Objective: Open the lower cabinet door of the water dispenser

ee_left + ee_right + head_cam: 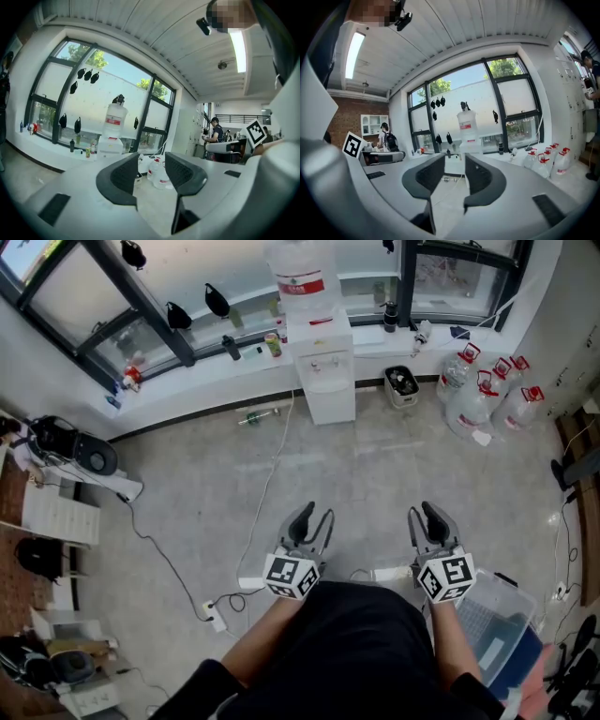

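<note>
Left gripper view gave me the left gripper point(151, 171) with its jaws spread, only bare floor showing through the gap. In the right gripper view I saw the right gripper point(454, 174) parted as well and pinching nothing. From the head view both hung side by side just ahead of the person's torso, pointing across the floor point(375, 465) toward the water dispenser point(323, 367). It stood well apart from them against the wall under the window point(234, 277), its lower cabinet door point(330, 405) looking closed, with water jugs point(483, 395) on the floor to its right
</note>
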